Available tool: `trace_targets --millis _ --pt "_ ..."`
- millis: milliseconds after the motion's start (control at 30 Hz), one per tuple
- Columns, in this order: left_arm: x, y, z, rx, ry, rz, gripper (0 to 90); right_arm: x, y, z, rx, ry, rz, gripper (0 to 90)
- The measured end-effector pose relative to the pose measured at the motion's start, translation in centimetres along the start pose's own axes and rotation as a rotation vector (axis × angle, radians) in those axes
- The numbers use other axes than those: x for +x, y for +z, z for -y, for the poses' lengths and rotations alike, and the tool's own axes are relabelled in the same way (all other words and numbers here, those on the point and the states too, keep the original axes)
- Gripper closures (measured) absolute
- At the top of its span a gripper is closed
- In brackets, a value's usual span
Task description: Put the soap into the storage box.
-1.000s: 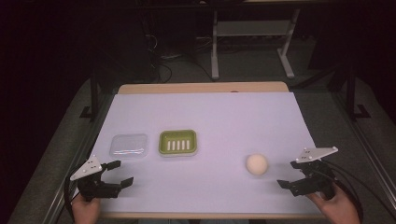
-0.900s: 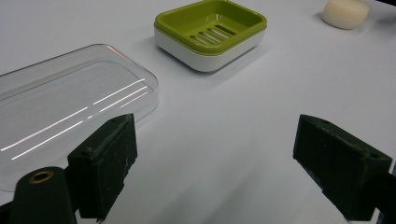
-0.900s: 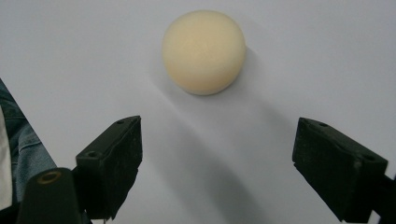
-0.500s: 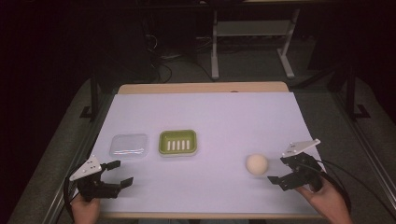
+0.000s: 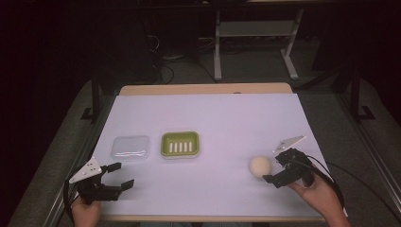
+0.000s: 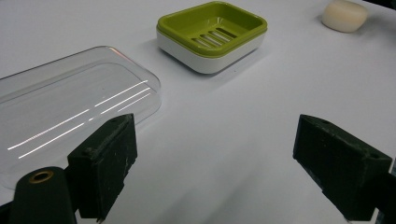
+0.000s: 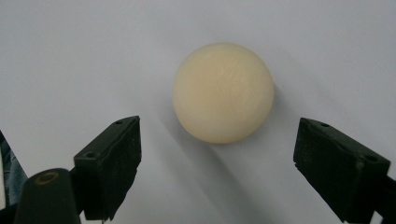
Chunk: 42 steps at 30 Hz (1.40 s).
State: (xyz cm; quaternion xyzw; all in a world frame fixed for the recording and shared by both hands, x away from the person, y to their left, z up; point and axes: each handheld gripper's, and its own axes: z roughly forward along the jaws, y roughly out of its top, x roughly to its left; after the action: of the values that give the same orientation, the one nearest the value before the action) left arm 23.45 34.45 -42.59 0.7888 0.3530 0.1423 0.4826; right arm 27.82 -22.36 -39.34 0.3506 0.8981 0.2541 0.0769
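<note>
The cream bar of soap [image 5: 260, 166] lies on the white table cover [image 5: 222, 118] in the lower right part of the high view, free of any grip. In the right gripper view it [image 7: 222, 92] sits in the upper middle of the frame, rounded and pale, just ahead of the two black jaws and in line with the gap between them, touched by neither.

The right gripper [image 5: 280, 168] is just to the right of the soap in the high view, low over the cover, pointing left at it from a hand at the bottom right edge. Its jaws stand wide and have just been opening further, with nothing between them.

Left of the soap, near the middle of the high view, stands the green soap dish [image 5: 179, 144] with a slotted floor and white base, empty. Just beside it on its left lies the clear plastic lid [image 5: 130, 147], flat on the cover and apart from the dish.

The left gripper [image 5: 119, 176] is in the lower left corner of the high view, below the lid, jaws spread wide and empty. In the left gripper view the lid [image 6: 70, 102] fills the left side, the dish [image 6: 212, 35] is at upper centre, and the soap [image 6: 344, 15] is at the upper right corner.
</note>
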Motion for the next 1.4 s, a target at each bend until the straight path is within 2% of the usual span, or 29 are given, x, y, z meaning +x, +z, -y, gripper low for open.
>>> trace_targets --millis 233,400,733,1000,1133,1400 --pt "0.0 0.0 0.0 0.000 0.000 0.001 12.8 0.0 0.9 -0.9 0.024 -0.006 -0.017 14.6" --pt "0.1 -0.1 0.0 -0.001 0.000 0.001 12.9 0.0 1.3 -1.6 0.036 -0.023 -0.019 14.6" --pt "0.1 -0.1 0.0 0.000 0.001 0.002 12.8 -0.1 2.6 -2.8 0.074 -0.021 -0.013 14.6" --pt "0.1 -0.1 0.0 -0.001 0.002 0.001 12.8 -0.3 3.8 -3.0 0.106 -0.024 -0.015 14.6" --pt "0.1 -0.1 0.0 -0.004 0.000 0.003 12.8 -0.2 4.3 -3.1 0.128 -0.031 -0.001 14.6" --pt "0.1 -0.1 0.0 -0.005 -0.002 0.005 12.8 -0.1 5.0 -3.2 0.139 -0.033 0.011 15.6"
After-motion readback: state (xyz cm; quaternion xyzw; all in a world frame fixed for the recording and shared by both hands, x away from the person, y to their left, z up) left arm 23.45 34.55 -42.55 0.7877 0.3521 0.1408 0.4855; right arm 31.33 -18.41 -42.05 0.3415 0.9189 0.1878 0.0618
